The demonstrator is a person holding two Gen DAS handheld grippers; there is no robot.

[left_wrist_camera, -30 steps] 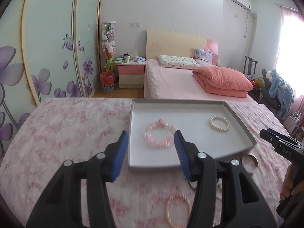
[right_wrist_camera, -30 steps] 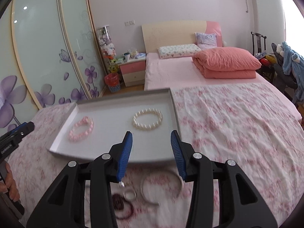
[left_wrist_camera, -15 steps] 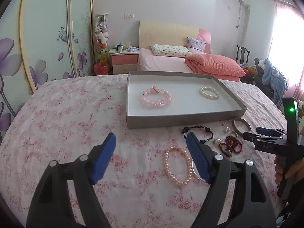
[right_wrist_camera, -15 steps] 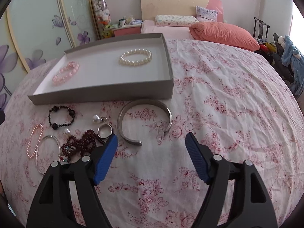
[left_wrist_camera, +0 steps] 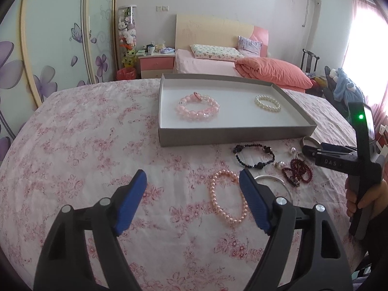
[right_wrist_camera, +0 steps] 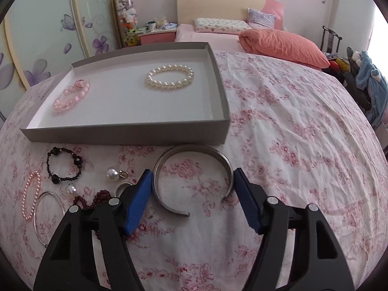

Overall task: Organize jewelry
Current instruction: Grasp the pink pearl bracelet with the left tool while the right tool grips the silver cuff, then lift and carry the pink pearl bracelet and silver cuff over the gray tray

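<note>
A grey tray (left_wrist_camera: 232, 134) (right_wrist_camera: 126, 134) on the floral bedspread holds a pink bead bracelet (left_wrist_camera: 197, 108) (right_wrist_camera: 71, 98) and a white pearl bracelet (left_wrist_camera: 267, 103) (right_wrist_camera: 169, 77). In front of it lie a silver cuff bangle (right_wrist_camera: 194, 177), a black bead bracelet (left_wrist_camera: 254, 155) (right_wrist_camera: 64, 167), a pink pearl bracelet (left_wrist_camera: 228, 200) (right_wrist_camera: 30, 197), dark red beads (left_wrist_camera: 297, 171), a thin silver bangle (right_wrist_camera: 48, 214), pearl earrings (right_wrist_camera: 113, 173) and a ring (right_wrist_camera: 122, 186). My left gripper (left_wrist_camera: 192, 184) is open, its right finger beside the pink pearl bracelet. My right gripper (right_wrist_camera: 192, 180) is open with its fingers on either side of the cuff bangle.
The right gripper's body with a green light (left_wrist_camera: 359, 155) and the hand holding it stand at the right of the left wrist view. Behind are a second bed with an orange quilt (left_wrist_camera: 271, 72), a nightstand (left_wrist_camera: 155, 64) and sliding wardrobe doors (left_wrist_camera: 48, 48).
Both grippers have pulled back from over the tray and opened wider. The right gripper has come down around the silver cuff bangle; the left has come down near the pink pearl bracelet.
</note>
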